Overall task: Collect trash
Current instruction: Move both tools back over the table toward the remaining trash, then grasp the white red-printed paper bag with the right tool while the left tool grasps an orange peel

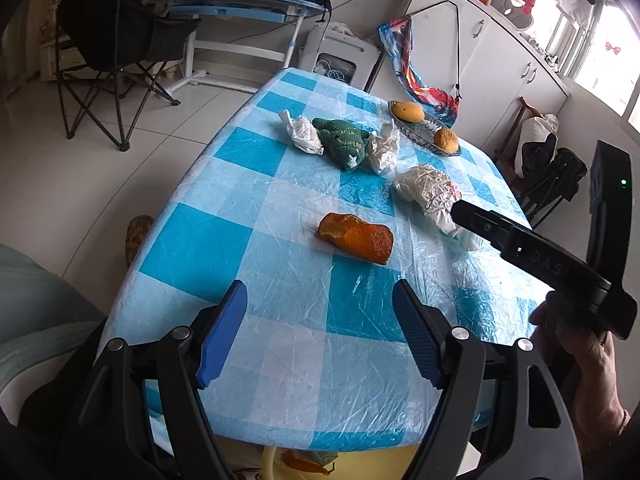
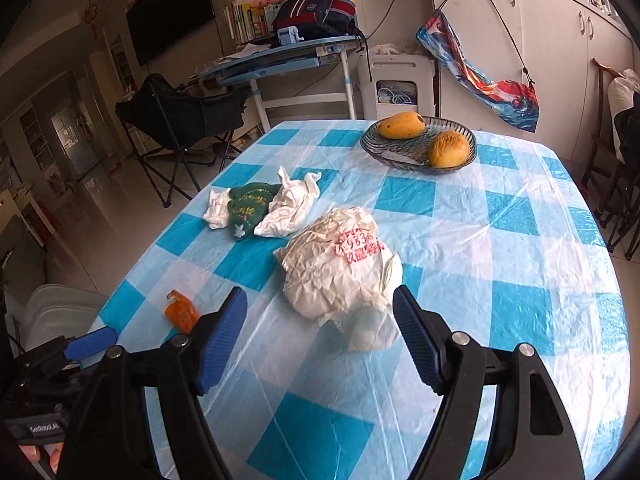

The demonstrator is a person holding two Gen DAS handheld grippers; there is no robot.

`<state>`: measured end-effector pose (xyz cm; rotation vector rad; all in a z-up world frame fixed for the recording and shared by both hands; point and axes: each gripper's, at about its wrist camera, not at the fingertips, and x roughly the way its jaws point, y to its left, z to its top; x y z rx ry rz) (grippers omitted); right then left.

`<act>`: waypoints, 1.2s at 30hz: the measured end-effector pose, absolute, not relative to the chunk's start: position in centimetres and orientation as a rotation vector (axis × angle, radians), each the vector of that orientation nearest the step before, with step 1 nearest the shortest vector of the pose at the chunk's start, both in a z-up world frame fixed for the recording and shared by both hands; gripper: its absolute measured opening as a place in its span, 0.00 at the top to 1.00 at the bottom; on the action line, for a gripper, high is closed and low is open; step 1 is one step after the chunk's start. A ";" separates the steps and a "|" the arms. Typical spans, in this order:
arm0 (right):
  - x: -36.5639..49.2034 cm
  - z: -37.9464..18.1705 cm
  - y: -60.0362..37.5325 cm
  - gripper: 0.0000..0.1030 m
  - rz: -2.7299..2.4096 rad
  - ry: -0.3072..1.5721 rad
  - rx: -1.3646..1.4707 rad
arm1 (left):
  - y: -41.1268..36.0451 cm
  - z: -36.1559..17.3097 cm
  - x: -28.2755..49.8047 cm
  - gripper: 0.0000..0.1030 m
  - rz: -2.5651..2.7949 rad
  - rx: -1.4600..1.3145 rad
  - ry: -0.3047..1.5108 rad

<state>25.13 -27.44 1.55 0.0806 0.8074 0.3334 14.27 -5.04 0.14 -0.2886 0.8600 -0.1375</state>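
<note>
On table: orange peel (image 1: 355, 237), long axis left-right | left claw (image 1: 316, 328) released | right claw (image 2: 320, 328) released

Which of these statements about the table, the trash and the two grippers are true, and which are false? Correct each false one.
1. Both grippers hold nothing. True: the left gripper and the right gripper are open and empty.
2. The orange peel lies in the fruit bowl. False: it lies on the checked tablecloth.
3. The bowl holds two yellow-orange fruits. True.
4. The green pouch lies alone. False: crumpled white tissues flank it on both sides.
5. The large crumpled paper wrapper is just ahead of the right gripper. True.
</note>
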 end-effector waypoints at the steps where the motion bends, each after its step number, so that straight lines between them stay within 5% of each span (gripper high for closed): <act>1: 25.7 1.2 -27.4 0.30 0.334 0.819 0.083 | -5.1 0.1 14.5 0.30 -0.139 -0.303 0.864; 4: 26.9 0.4 -27.5 0.32 0.362 0.889 0.119 | -5.3 0.0 15.7 0.30 -0.126 -0.354 0.881; 12: 25.6 0.0 -28.1 0.78 0.391 0.931 0.111 | -6.7 0.3 19.2 0.28 0.013 -0.416 0.885; 18: 23.0 0.2 -30.1 0.85 0.380 0.942 0.137 | -8.8 -0.5 20.7 0.26 -0.002 -0.314 0.916; 25: 18.7 0.8 -31.8 0.86 0.361 0.959 0.186 | -10.8 -0.6 18.5 0.59 -0.296 -0.095 0.909; 28: 16.9 0.7 -32.4 0.85 0.354 0.967 0.203 | -10.4 -0.4 17.1 0.62 -0.368 -0.036 0.910; 32: 16.2 0.9 -33.4 0.49 0.330 0.917 0.239 | -9.0 0.2 16.4 0.62 -0.354 -0.029 0.905; 36: 16.6 1.1 -32.9 0.41 0.346 0.889 0.234 | -8.8 1.5 17.1 0.58 -0.355 0.042 0.845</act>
